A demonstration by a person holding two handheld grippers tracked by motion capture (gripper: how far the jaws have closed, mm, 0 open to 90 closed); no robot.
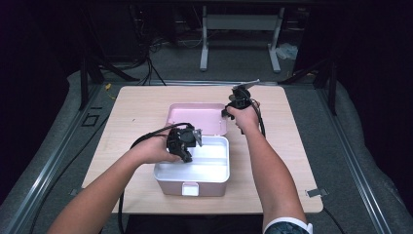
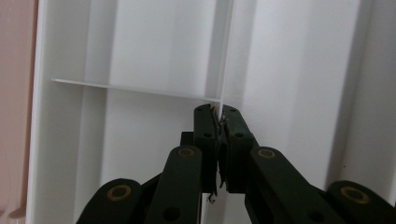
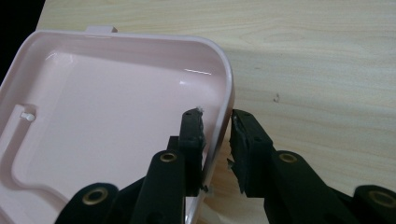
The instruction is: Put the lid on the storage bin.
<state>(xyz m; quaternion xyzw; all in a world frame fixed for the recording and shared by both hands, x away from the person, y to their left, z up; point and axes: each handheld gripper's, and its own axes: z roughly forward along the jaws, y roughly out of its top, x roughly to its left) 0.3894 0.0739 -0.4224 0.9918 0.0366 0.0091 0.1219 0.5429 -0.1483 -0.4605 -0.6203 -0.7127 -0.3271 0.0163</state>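
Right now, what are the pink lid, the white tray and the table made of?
The pink lid looks like glossy moulded plastic: smooth, with bright glints and a rounded rim. The white tray seems to be thin, shiny plastic too, with thin moulded dividers. The table looks like pale wood with a matt finish; grain lines show, though it could be a wood-look coating.

No text, label, brand or number can be read anywhere. The pink lid (image 3: 107, 121) and the white tray (image 2: 154, 56) are seen to be plain (the table (image 1: 292, 161) likewise).
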